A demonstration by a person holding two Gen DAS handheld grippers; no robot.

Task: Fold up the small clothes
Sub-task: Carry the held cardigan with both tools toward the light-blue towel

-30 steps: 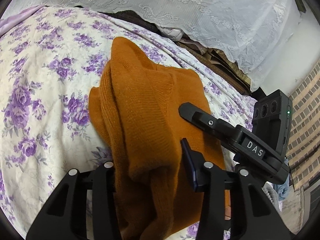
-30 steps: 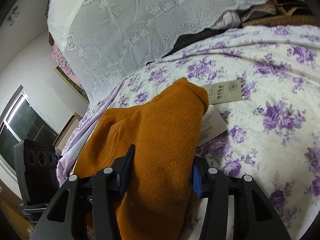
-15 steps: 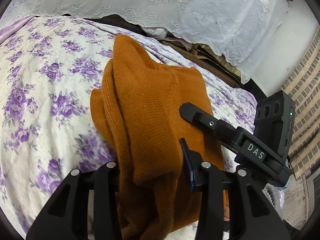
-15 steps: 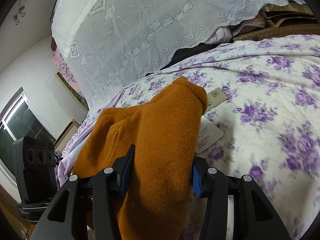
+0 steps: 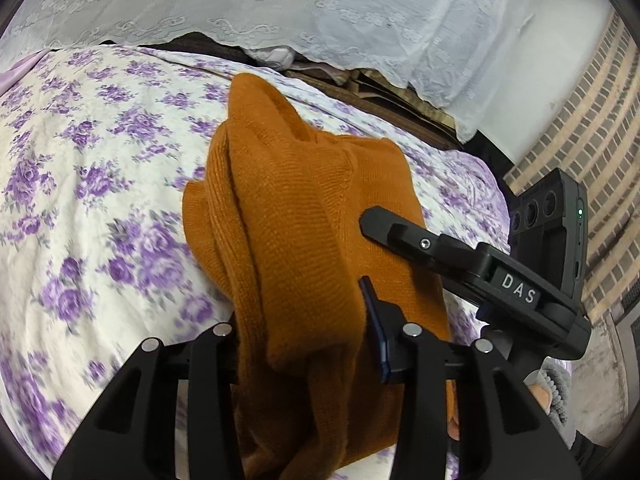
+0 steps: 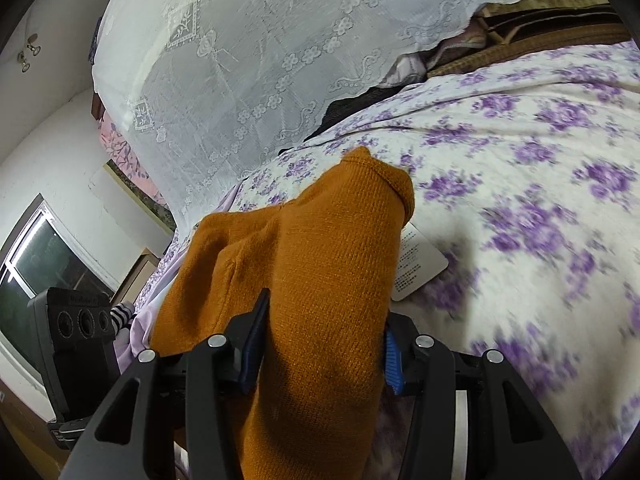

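An orange knitted garment point(image 5: 296, 216) hangs bunched above the floral bedspread point(image 5: 80, 184). My left gripper point(image 5: 304, 340) is shut on its near end, with fabric draped over the fingers. The right gripper shows in the left wrist view point(image 5: 440, 252) beside the garment. In the right wrist view my right gripper point(image 6: 320, 344) is shut on the same garment point(image 6: 320, 248), which stretches away to a folded end. A white paper tag point(image 6: 420, 264) hangs under it. The left gripper's body point(image 6: 76, 332) is at the left.
The bedspread point(image 6: 520, 168) with purple flowers fills the area below. A white lace cloth point(image 5: 320, 8) covers stacked things behind the bed. A brick wall point(image 5: 592, 128) stands at the right. A window point(image 6: 36, 264) is at the far left.
Both grippers have lifted the garment higher and pulled it back from the bed. The beige tag that lay on the bedspread is out of sight; only the white tag shows.
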